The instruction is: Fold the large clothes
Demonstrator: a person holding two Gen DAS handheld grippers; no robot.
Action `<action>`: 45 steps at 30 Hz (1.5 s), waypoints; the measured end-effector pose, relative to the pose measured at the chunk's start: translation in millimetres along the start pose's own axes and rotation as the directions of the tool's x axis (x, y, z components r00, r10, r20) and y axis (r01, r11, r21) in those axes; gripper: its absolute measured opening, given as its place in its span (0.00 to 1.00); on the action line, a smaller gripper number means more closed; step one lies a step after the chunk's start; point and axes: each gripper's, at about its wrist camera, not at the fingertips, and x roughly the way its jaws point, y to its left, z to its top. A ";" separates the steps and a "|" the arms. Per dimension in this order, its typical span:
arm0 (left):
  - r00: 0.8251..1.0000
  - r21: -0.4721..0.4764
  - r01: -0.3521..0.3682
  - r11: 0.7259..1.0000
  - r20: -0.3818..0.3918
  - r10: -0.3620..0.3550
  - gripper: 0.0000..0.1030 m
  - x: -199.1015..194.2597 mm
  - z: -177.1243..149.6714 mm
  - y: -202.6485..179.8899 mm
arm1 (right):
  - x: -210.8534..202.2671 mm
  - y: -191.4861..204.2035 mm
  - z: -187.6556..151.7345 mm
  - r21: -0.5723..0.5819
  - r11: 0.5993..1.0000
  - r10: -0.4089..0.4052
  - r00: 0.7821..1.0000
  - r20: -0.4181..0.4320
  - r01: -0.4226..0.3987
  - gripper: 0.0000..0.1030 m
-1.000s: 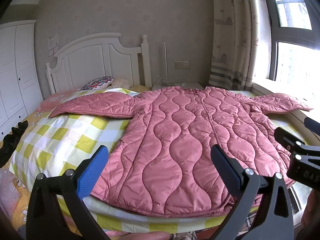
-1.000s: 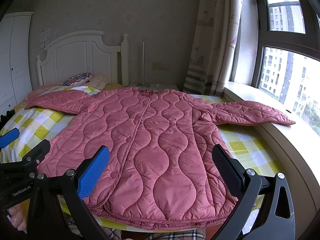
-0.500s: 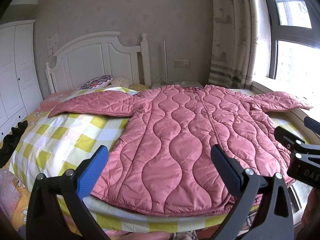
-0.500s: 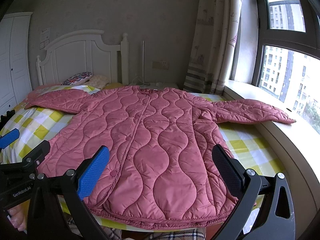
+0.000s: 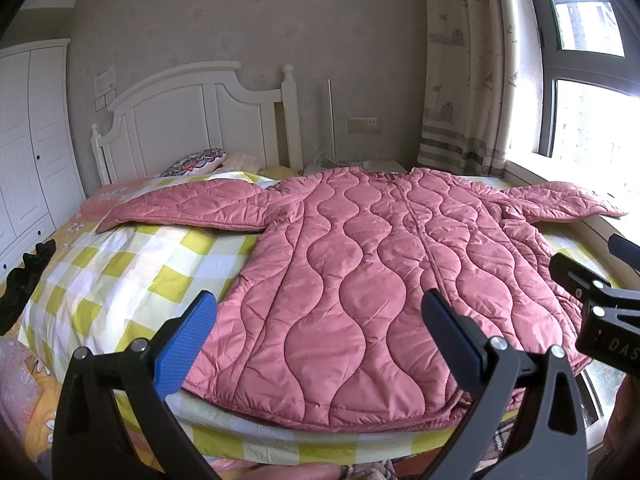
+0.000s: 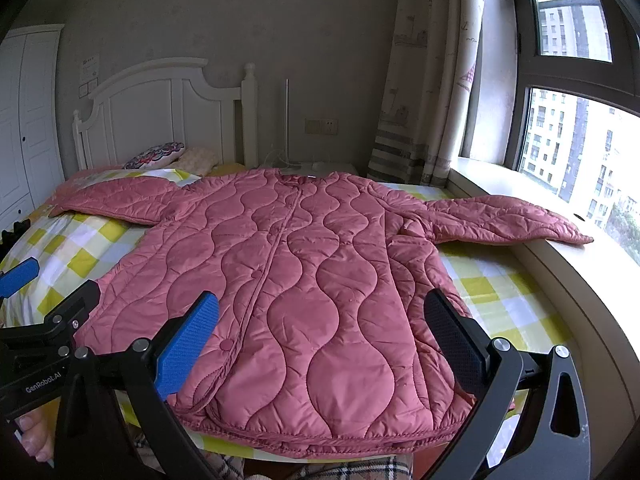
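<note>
Left gripper (image 5: 318, 330) spread wide, empty, hovering off the foot of the bed (image 5: 120, 264). Right gripper (image 6: 320, 330) likewise spread and empty, just beside the left. Ahead of both, pink quilted coat (image 6: 304, 272) laid flat, front up, on the yellow check sheet, hem at the near edge. One sleeve (image 5: 188, 210) stretched toward the pillow (image 5: 194, 162), the other (image 6: 508, 222) resting on the windowsill (image 6: 568, 264). Beyond, white headboard (image 5: 192, 120).
</note>
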 end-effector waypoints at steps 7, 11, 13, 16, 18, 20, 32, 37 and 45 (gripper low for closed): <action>1.000 0.000 0.002 1.000 -0.009 -0.002 0.98 -0.4 -3.9 4.0 | 0.1 0.3 -2.9 0.000 1.000 0.001 1.000 -0.002 -0.001 0.96; 1.000 0.000 0.002 1.000 -0.012 -0.002 0.98 0.2 -3.2 4.3 | 0.4 -0.2 -2.4 0.002 1.000 0.002 1.000 -0.003 -0.002 0.96; 1.000 0.000 0.002 1.000 -0.012 -0.002 0.98 -0.8 -4.9 4.5 | 0.8 -0.3 -2.7 0.002 1.000 0.001 1.000 -0.004 -0.001 0.96; 1.000 0.000 0.002 1.000 -0.014 -0.002 0.98 -0.3 -5.0 4.5 | 1.6 0.5 -7.5 0.004 1.000 0.003 1.000 -0.009 -0.003 0.96; 1.000 -0.001 0.004 1.000 -0.022 -0.004 0.98 2.3 -3.1 5.2 | 2.1 0.1 -10.2 0.006 1.000 0.002 1.000 -0.012 -0.002 0.96; 0.999 -0.001 0.010 1.000 -0.037 -0.010 0.98 6.9 -2.5 6.6 | 6.8 -4.6 -11.4 0.018 1.000 0.007 1.000 -0.027 -0.007 0.96; 0.957 0.151 0.017 0.988 -0.287 0.027 0.98 172.9 42.7 8.2 | 89.5 -152.8 -8.4 0.483 0.872 0.025 0.979 -0.203 0.077 0.96; 0.941 0.114 0.029 0.993 -0.337 0.011 0.98 235.8 49.7 13.8 | 133.0 -242.8 -1.4 0.694 0.699 -0.034 0.977 -0.210 0.174 0.96; 0.902 -0.031 0.111 0.993 -0.416 -0.114 0.98 265.4 35.9 32.9 | 208.9 -315.8 7.7 0.810 0.520 -0.112 0.962 -0.249 0.271 0.81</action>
